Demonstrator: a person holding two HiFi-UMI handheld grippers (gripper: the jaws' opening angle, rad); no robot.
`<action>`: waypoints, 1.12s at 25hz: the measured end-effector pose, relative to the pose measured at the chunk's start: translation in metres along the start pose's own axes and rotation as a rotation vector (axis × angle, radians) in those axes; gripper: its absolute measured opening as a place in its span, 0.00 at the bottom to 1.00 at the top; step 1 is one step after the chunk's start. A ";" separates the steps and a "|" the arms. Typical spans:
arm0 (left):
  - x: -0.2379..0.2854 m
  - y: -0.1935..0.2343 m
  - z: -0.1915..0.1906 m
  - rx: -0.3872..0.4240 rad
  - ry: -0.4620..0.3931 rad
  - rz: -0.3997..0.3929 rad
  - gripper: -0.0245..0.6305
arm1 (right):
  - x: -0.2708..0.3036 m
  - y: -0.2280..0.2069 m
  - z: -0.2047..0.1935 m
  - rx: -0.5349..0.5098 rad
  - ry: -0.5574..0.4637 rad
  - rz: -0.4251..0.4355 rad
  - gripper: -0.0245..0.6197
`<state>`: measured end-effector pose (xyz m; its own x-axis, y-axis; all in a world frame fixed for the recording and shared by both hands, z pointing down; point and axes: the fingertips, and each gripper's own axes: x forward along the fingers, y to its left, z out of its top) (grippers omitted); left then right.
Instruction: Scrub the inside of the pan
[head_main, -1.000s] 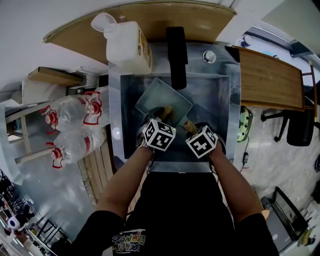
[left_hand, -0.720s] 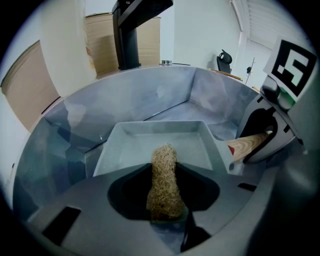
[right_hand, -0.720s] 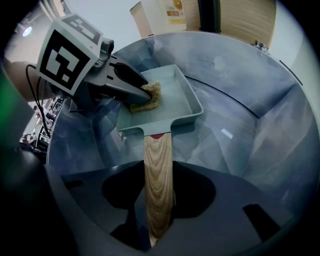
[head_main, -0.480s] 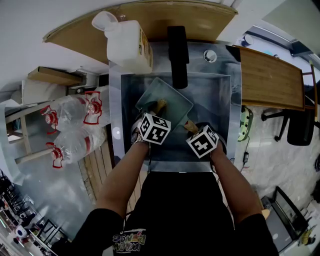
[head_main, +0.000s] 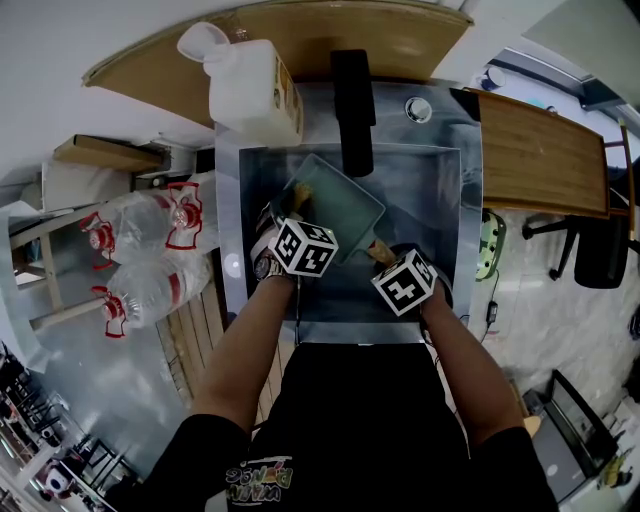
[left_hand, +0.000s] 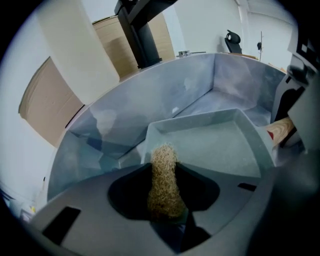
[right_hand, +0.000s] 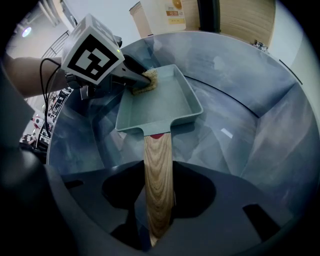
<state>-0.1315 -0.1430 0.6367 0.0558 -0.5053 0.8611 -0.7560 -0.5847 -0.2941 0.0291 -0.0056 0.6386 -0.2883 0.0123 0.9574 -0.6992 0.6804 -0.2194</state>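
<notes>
A pale green square pan (head_main: 335, 205) (right_hand: 162, 102) (left_hand: 215, 145) lies tilted in the steel sink (head_main: 440, 215). Its wooden handle (right_hand: 159, 185) (head_main: 380, 253) runs back between the jaws of my right gripper (right_hand: 160, 220) (head_main: 395, 265), which is shut on it. My left gripper (head_main: 290, 215) (left_hand: 162, 200) is shut on a tan fibrous scrubber (left_hand: 164, 182) (right_hand: 145, 81) (head_main: 300, 195). The scrubber's tip rests at the pan's far left corner, against the rim.
A black faucet (head_main: 352, 100) rises over the back of the sink. A white jug (head_main: 250, 85) stands at the back left on the wooden counter. Clear plastic bottles (head_main: 150, 250) lie left of the sink. A wooden board (head_main: 540, 155) sits to the right.
My left gripper has slid the scrubber from the middle of the pan toward its far left corner. The right gripper and the pan handle have stayed put.
</notes>
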 end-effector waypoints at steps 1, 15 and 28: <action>0.001 0.001 0.000 0.018 0.002 0.013 0.26 | 0.000 0.000 0.000 0.001 -0.001 0.003 0.29; 0.001 0.001 0.000 0.040 -0.017 0.045 0.26 | 0.002 0.001 -0.001 0.002 0.001 0.012 0.29; -0.025 -0.006 0.020 0.000 -0.087 0.031 0.26 | 0.001 0.001 -0.001 -0.007 0.004 0.011 0.29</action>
<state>-0.1154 -0.1397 0.6087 0.0891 -0.5762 0.8124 -0.7583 -0.5681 -0.3197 0.0284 -0.0040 0.6397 -0.2933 0.0231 0.9558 -0.6913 0.6854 -0.2287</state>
